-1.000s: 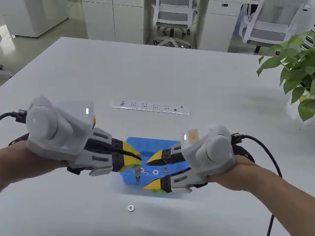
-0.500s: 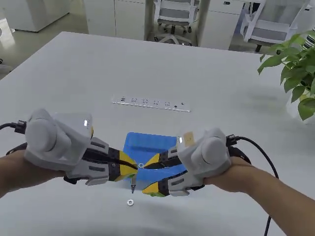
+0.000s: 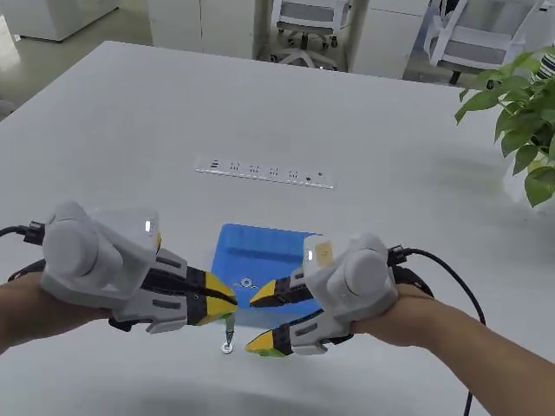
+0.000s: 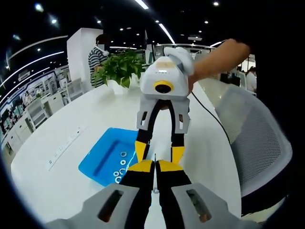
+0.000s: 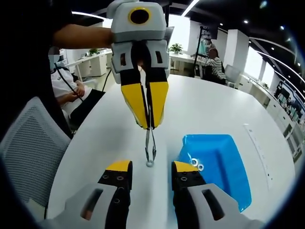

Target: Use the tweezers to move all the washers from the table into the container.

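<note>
Just off the near edge of the blue container (image 3: 260, 247), one washer (image 3: 227, 347) lies alone on the white table (image 3: 130, 130).

- Your left gripper (image 3: 227, 301) sits at the container's near left corner. Its jaws are pinched tight on the tweezers (image 3: 230, 328), which point down from it.
- The tweezer tips are slightly apart and right at that washer. Whether they touch it, you cannot tell.
- Your right gripper (image 3: 257, 322) faces the left one from the container's near right corner. Its jaws are spread wide with nothing between them, and the tweezers stand just in front of its tips.
- Its upper jaw overlaps the container's near edge in the head view.
- Several more washers (image 4: 120, 164) lie inside the container, at its near end.
- A white power strip (image 3: 263, 172) lies flat on the table beyond the container's far edge.
- A leafy plant (image 3: 520, 113) stands well off to the container's far right.
- Office chairs (image 3: 303, 26) stand farther back, past the table.
</note>
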`<state>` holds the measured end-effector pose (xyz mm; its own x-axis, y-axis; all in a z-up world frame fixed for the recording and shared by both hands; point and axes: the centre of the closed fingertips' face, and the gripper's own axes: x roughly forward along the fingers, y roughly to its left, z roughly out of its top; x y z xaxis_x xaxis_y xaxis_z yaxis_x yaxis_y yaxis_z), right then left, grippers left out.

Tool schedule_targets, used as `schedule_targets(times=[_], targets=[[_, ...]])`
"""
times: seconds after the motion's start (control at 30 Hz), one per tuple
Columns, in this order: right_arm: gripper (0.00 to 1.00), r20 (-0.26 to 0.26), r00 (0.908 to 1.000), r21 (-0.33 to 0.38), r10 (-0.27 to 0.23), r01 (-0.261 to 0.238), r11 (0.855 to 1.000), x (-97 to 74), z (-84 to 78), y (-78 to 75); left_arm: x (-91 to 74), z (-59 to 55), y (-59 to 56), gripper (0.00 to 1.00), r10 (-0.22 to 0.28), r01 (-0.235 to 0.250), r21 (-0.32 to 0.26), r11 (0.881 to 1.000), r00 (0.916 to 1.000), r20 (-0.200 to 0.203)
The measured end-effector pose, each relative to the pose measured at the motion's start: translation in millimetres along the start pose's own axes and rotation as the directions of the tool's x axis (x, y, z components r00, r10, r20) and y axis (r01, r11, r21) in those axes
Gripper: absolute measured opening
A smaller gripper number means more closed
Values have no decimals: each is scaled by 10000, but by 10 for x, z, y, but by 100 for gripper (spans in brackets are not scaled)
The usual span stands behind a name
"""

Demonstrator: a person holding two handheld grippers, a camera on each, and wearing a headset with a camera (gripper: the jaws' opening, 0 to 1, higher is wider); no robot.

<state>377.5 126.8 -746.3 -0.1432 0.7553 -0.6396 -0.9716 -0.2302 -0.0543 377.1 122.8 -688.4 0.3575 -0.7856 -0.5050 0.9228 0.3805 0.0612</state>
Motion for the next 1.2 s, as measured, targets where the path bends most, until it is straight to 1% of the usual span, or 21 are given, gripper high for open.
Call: schedule_targets(times=[0.13,0.47,0.6,0.67,0.77,0.83,1.1,1.2], targets=[[33,-21,10000,18,72,-72,10000,15,-12,22,6,-18,8,5,26,-26,11,10000,10000,5],[33,-11,10000,125,56,-56,9999,29,-28,0,24,-69,53,5,77,-77,60,10000,10000,-34],[32,-14,10000,157,87,-86,9998,46,-35,0,45,-118,55,5,42,-41,19,10000,9999,-117],[32,-9,10000,175,98,-98,9998,55,-38,0,42,-110,52,5,39,-39,-39,10000,10000,-45],[32,-1,9999,186,120,-120,9998,66,-38,3,51,-124,51,5,10,-10,-34,10000,10000,-78],[32,-2,9999,185,117,-117,9998,74,-38,0,54,-98,43,5,-19,19,-66,10000,10000,40],[30,53,9998,150,175,-175,9997,131,-25,-25,63,-97,67,5,1,-1,53,10000,10000,7],[30,79,9998,144,191,-192,9997,139,-21,-28,58,-96,65,5,-22,22,3,10000,10000,20]])
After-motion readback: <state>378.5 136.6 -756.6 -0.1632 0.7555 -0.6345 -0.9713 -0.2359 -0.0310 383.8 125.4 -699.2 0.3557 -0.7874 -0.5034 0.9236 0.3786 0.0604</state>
